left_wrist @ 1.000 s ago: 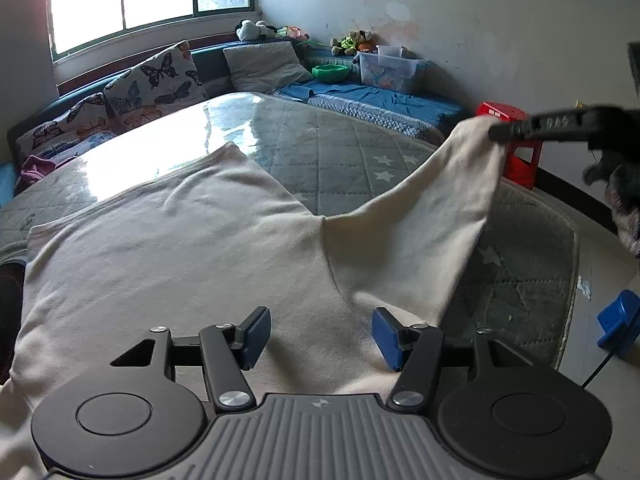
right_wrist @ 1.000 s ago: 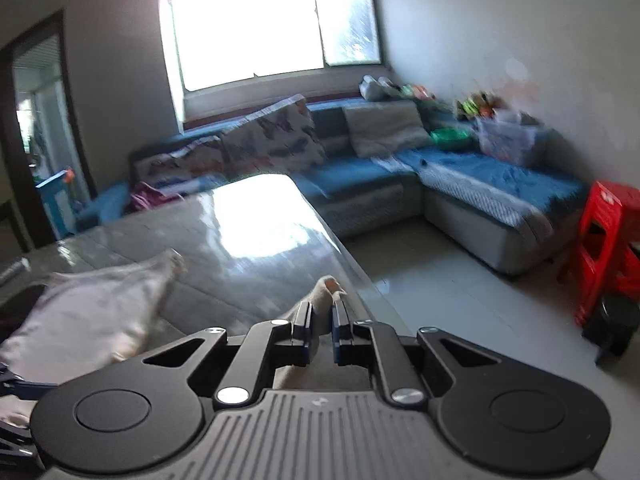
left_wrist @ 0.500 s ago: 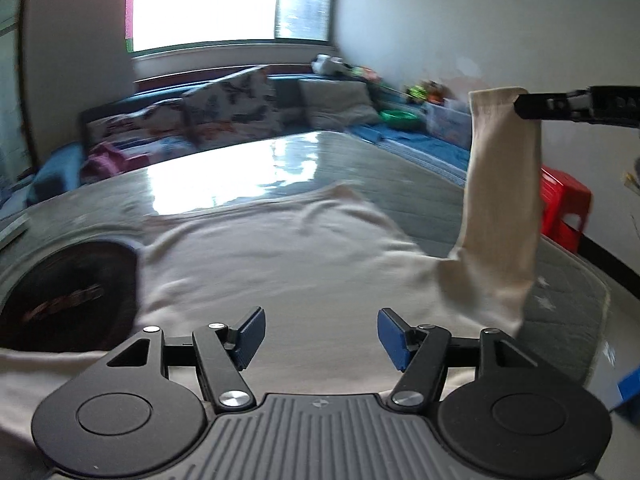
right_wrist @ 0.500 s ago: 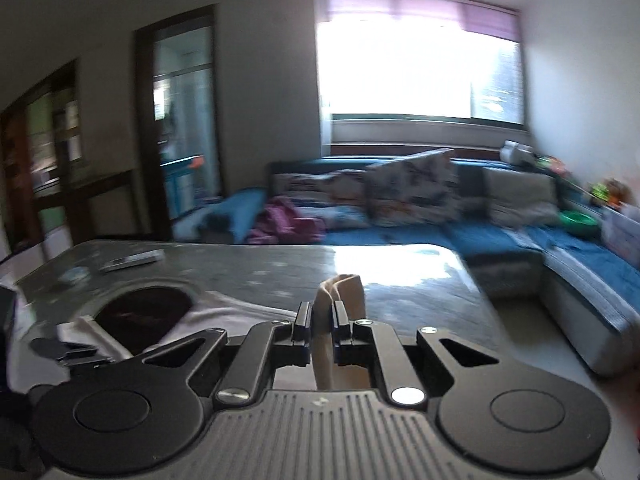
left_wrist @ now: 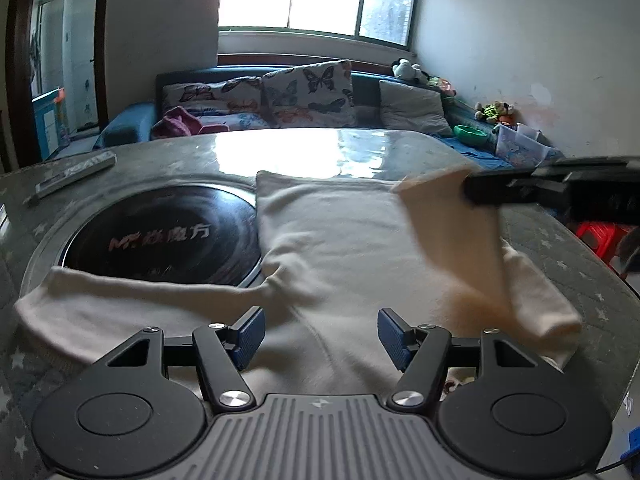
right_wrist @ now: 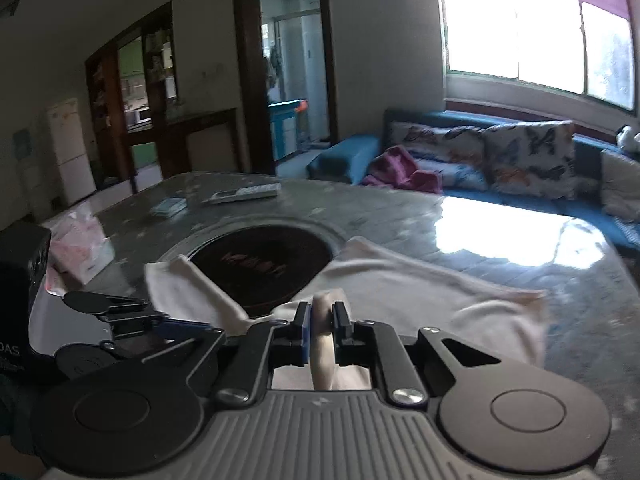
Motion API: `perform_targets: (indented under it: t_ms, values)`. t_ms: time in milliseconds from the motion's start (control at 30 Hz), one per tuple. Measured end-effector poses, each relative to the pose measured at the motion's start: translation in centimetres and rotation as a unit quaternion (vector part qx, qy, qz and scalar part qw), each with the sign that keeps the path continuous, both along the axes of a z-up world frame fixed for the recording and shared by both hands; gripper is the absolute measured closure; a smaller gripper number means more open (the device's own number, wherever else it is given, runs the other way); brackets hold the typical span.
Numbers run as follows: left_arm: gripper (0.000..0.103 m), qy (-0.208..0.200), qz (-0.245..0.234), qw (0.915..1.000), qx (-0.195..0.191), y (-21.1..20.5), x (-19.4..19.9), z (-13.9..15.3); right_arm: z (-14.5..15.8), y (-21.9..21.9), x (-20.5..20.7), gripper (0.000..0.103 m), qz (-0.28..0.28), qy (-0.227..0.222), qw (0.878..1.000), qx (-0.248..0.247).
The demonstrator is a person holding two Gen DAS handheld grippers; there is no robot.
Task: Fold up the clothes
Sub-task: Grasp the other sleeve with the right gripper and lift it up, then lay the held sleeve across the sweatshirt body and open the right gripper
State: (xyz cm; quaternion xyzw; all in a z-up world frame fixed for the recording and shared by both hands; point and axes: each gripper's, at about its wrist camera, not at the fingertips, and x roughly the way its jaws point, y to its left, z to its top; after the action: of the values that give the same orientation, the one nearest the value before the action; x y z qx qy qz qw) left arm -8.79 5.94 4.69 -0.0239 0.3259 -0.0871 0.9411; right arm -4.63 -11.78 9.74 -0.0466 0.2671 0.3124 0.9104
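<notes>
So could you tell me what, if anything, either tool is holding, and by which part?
The right tool pinches the cream sweatshirt by its sleeve cuff. The left tool is open, holding nothing.

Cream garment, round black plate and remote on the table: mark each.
Cream garment (left_wrist: 352,248), left wrist view, flat middle of body.
Round black plate (left_wrist: 160,236), left wrist view, printed centre.
Remote (right_wrist: 244,193), right wrist view, mid-length.
</notes>
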Motion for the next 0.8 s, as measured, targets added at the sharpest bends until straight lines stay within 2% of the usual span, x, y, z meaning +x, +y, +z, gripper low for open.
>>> perform_targets:
  t_ms: [67,100,267,333,367,433,467,533,600,733,800]
  values:
    - [0.037,0.001,0.001,1.0,0.001,0.1,-0.1,0.0,-0.4,0.2,-0.3,0.089,0.009,0.003,1.0,0.003]
    - [0.037,0.001,0.002,1.0,0.001,0.2,-0.1,0.0,-0.4,0.2,-0.4,0.083,0.012,0.002,1.0,0.002]
    - [0.037,-0.007,-0.002,1.0,0.002,-0.1,-0.1,0.3,-0.6,-2.9,-1.7,0.079,-0.019,-0.008,0.999,-0.029]
    - [0.038,-0.012,-0.007,0.9999,0.001,-0.4,-0.2,0.6,-1.3,-4.7,-2.2,0.068,-0.04,-0.002,0.998,-0.047]
    - [0.039,-0.013,-0.011,0.9998,0.0,-0.6,-0.2,0.6,-1.7,-5.6,-2.5,0.066,-0.051,0.003,0.997,-0.057]
    - [0.041,-0.016,-0.02,0.9997,-0.001,-1.2,-0.2,0.8,-3.0,-7.4,-3.1,0.066,-0.076,0.014,0.994,-0.077]
    - [0.045,-0.016,-0.027,0.9995,-0.003,-1.5,-0.1,0.7,-3.6,-8.1,-3.4,0.066,-0.087,0.022,0.992,-0.083]
    - [0.048,-0.015,-0.041,0.999,-0.006,-2.2,0.2,0.6,-4.9,-9.6,-3.8,0.067,-0.104,0.044,0.991,-0.076]
    - [0.058,-0.011,-0.053,0.9985,-0.008,-3.0,0.5,0.2,-5.6,-10.5,-4.3,0.067,-0.113,0.054,0.99,-0.062]
    - [0.059,-0.002,-0.066,0.9978,-0.008,-4.3,1.2,-0.5,-6.2,-11.3,-4.5,0.075,-0.119,0.055,0.991,-0.034]
    - [0.059,0.003,-0.065,0.9978,-0.005,-4.6,1.6,-1.0,-6.7,-11.1,-4.2,0.079,-0.115,0.062,0.991,-0.035]
